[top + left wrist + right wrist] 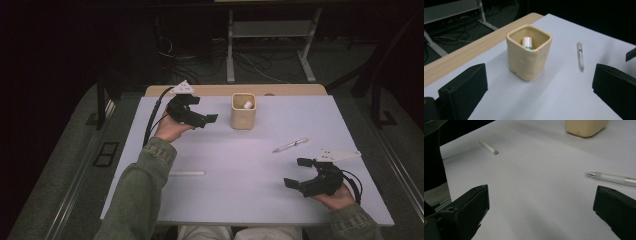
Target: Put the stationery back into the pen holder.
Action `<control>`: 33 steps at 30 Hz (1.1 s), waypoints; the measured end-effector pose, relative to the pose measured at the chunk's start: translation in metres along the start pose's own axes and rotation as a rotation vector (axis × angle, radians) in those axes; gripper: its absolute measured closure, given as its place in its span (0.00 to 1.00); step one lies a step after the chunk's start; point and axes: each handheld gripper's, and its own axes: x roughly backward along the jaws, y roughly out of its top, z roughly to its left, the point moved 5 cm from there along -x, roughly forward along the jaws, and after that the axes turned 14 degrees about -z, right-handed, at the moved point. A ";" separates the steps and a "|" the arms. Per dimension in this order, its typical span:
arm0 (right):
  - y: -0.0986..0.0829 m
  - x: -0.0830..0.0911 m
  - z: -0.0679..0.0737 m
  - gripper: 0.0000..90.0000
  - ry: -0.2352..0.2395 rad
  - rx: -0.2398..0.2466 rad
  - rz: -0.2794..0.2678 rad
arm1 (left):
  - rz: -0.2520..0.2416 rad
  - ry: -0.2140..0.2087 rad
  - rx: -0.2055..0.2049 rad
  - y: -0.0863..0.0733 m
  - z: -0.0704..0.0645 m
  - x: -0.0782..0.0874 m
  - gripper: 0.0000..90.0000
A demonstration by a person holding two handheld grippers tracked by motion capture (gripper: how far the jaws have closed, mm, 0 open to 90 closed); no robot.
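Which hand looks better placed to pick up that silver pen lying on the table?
Probably the right. The right gripper sits open on the pen's side of the table, just below it, and its own view shows the pen close by its jaws. The left gripper is up by the cup.

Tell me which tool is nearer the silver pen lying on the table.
The right tool. It sits open just toward the person from the pen. The left tool, also open, is across the table beside the beige cup, which stands between it and the pen.
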 end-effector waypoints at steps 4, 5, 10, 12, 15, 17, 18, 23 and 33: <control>0.000 0.000 0.000 0.00 -0.001 -0.001 0.002 | 0.044 -0.013 -0.015 -0.006 0.000 0.010 0.00; 0.000 0.000 0.000 0.00 -0.001 -0.001 0.002 | 0.050 -0.016 -0.019 -0.007 0.000 0.011 0.00; -0.001 0.000 0.000 0.00 -0.004 -0.001 0.003 | 0.069 -0.018 -0.027 -0.015 -0.002 0.020 0.00; -0.001 0.000 0.000 0.00 -0.003 -0.001 0.005 | 0.078 -0.024 -0.033 -0.018 -0.003 0.023 0.00; -0.001 0.000 0.000 0.00 -0.001 0.000 0.005 | 0.089 -0.033 -0.038 -0.022 -0.007 0.027 0.00; -0.001 0.001 0.000 0.00 -0.001 0.001 0.007 | 0.098 -0.042 -0.048 -0.024 -0.009 0.029 0.00; -0.001 0.001 0.000 0.00 -0.001 -0.001 0.006 | 0.105 -0.043 -0.049 -0.026 -0.010 0.030 0.00; -0.002 0.001 0.000 0.00 -0.004 -0.001 0.006 | 0.137 -0.058 -0.061 -0.033 -0.013 0.035 0.00; -0.003 0.002 0.000 0.00 -0.007 0.005 0.015 | 0.233 -0.112 -0.112 -0.050 -0.026 0.039 0.00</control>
